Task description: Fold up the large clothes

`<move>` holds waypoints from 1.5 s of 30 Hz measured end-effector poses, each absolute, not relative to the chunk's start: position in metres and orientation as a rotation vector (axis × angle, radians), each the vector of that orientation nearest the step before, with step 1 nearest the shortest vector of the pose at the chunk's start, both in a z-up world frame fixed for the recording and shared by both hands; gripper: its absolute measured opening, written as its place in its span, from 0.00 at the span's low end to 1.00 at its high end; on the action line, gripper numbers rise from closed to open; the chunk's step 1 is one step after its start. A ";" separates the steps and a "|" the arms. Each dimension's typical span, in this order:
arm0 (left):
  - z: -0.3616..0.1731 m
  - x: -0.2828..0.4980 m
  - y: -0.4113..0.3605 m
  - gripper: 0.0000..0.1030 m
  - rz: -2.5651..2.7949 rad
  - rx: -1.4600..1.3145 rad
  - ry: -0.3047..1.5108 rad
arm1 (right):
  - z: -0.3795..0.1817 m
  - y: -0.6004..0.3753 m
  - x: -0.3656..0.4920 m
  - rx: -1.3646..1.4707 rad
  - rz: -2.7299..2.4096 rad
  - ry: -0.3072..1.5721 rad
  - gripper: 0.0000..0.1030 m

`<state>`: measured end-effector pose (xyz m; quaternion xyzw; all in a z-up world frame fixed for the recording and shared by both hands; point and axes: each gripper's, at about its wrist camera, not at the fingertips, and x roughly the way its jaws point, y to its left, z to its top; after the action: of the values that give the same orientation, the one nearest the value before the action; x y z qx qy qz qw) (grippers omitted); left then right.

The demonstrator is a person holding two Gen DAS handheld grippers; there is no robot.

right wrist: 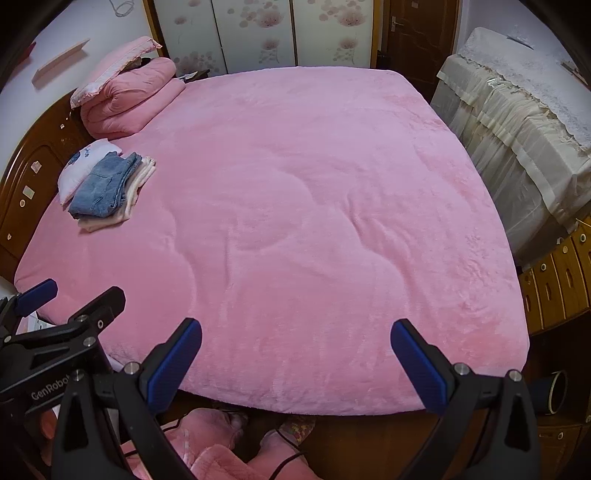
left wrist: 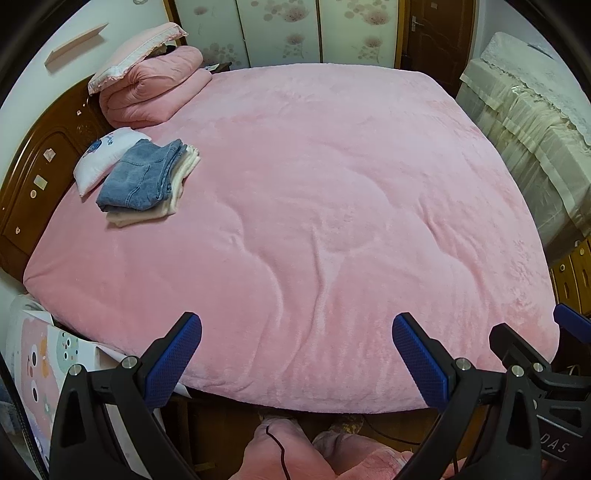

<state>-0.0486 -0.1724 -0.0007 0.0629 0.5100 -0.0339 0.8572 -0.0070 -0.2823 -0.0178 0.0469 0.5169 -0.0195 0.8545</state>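
Clothes, jeans (left wrist: 142,177) atop a cream garment (left wrist: 177,192), sit folded near the headboard; both grippers, left (left wrist: 295,354) and right (right wrist: 295,358), hover spread wide, empty; nothing unfolded shows.

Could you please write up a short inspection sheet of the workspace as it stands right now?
Surface: pink blanket covers the bed, shallow creases.
Job's things: folded jeans atop cream garment, by white pillow.
Clutter: rolled pink quilt at headboard.
Grippers: left gripper and right gripper open, empty, at the bed's near edge.
Cables: thin black cable over pink fabric below the bed's near edge.
Surroundings: lace-covered furniture, floral wardrobe, door.
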 end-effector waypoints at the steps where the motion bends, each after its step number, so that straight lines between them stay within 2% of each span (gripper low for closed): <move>1: -0.001 -0.048 -0.173 0.99 -0.072 0.134 1.070 | -0.018 -0.283 -0.007 0.099 -0.042 1.087 0.99; 45: -0.013 -0.027 -0.177 0.99 -0.059 0.138 1.110 | -0.031 -0.286 0.014 0.112 -0.035 1.126 0.99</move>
<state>-0.0270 -0.1768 -0.0133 0.0654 0.5264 -0.0282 0.8472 0.0143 -0.2858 -0.0311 0.0531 0.5335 -0.0164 0.8440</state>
